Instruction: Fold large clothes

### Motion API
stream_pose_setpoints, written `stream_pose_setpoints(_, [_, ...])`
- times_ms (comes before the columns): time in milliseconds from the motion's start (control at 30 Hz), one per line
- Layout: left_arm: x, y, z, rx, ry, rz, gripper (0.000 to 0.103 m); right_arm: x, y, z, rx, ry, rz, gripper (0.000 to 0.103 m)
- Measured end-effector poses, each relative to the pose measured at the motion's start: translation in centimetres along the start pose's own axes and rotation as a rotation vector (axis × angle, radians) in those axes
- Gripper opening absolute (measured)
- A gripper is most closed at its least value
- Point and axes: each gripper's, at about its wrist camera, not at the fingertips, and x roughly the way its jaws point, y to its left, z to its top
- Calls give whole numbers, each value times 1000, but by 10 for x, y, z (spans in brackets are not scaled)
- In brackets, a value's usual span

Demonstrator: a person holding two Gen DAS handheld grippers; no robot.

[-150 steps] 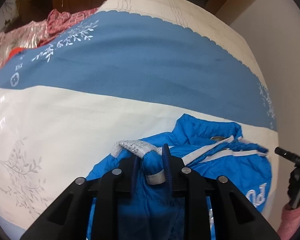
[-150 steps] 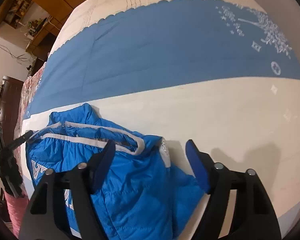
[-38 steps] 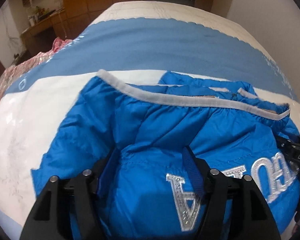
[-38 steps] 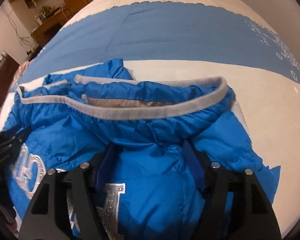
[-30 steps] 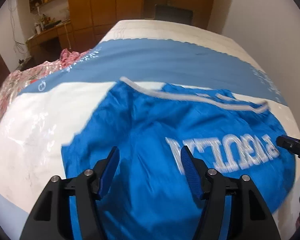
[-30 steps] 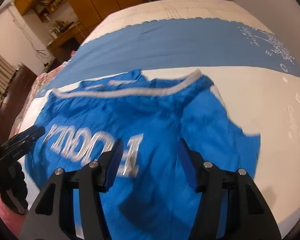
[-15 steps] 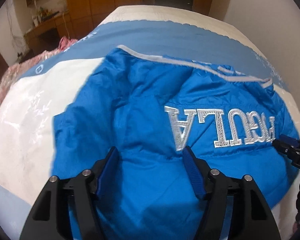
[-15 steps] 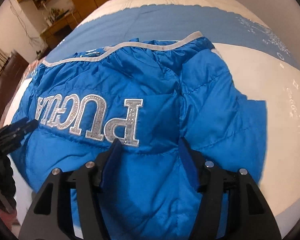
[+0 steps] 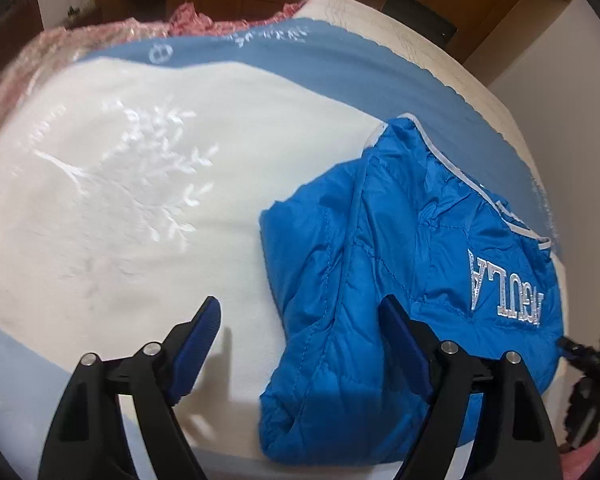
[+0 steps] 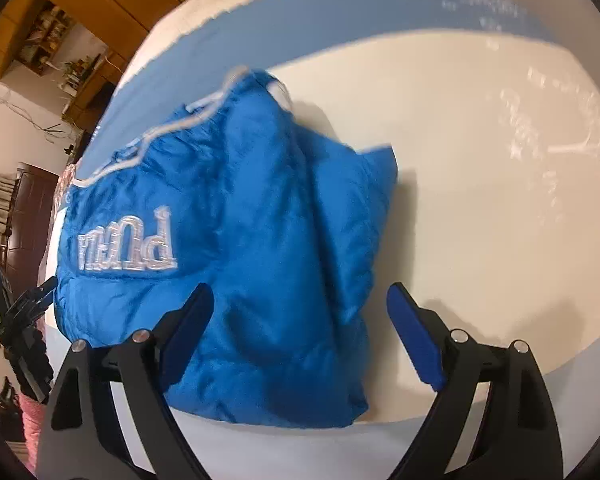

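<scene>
Blue padded jacket (image 9: 400,272) lying folded on the bed cover (image 9: 120,200), near the cover's front edge, its grey-trimmed hem toward the far side and its silver lettering (image 10: 128,246) facing up. The folded bundle lies between the two hand-held tools: from the left gripper (image 9: 300,344) it sits ahead and to the right, its near left corner reaching in between the fingers; from the right gripper (image 10: 300,320) it sits ahead and to the left, its right edge falling within the gap. The bundle's longer side appears to run across from one gripper toward the other, so a further fold would probably take one end over the other — and neither hand looks clearly nearer, each standing at its own end. Both grippers point steeply down at the bed. The left gripper's jaws are opening, with the jacket's corner lying loose between them and the blue pads not pressing it. The right gripper's jaws are likewise opening — fabric beneath and between them, none pinched. In the left wrist view the other tool (image 9: 592,356) shows at the far right edge, just beyond the jacket.
</scene>
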Motion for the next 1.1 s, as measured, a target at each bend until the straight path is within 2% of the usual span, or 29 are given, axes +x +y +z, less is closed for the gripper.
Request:
stream_pose_setpoints(100, [16,-2,2,-7,35,-66,83,13,-8,3,35,28,54,89])
stream_pose_setpoints(233, [42,-14,6,11,85,-85,86,30,-16,11,78,64,120,93])
stream_pose_setpoints(333, [50,-24,9,32,83,-81,88,33,-11,15,56,59,107,94])
stream_pose_setpoints(367, [51,-26,11,30,82,-81,83,33,-7,15,41,54,95,91])
stream_pose_setpoints(400, [51,-28,11,22,79,-91,78,32,-4,16,29,53,99,74])
stream_pose_setpoints(433, [50,-30,11,18,86,-113,64,32,0,17,21,56,124,67])
stream_pose_setpoints(467, [48,-31,12,12,89,-126,49,30,2,18,19,56,135,54])
stream_pose_setpoints(500, [45,-33,11,7,86,-134,43,28,4,18,17,57,144,41])
stream_pose_setpoints(567, [37,-39,9,18,69,-117,25,20,9,18,13,49,163,30])
stream_pose_setpoints(600, [32,-42,8,29,60,-106,23,15,12,17,8,42,169,26])
stream_pose_setpoints(667, [22,-49,4,49,41,-79,16,1,14,12,6,23,191,23])
stream_pose_setpoints(867, [-21,-64,-6,75,1,-74,14,-54,31,-7,-55,-33,233,21])
stream_pose_setpoints(1100, [-82,-70,-47,111,-1,-93,14,-97,37,-51,-110,-2,217,21])
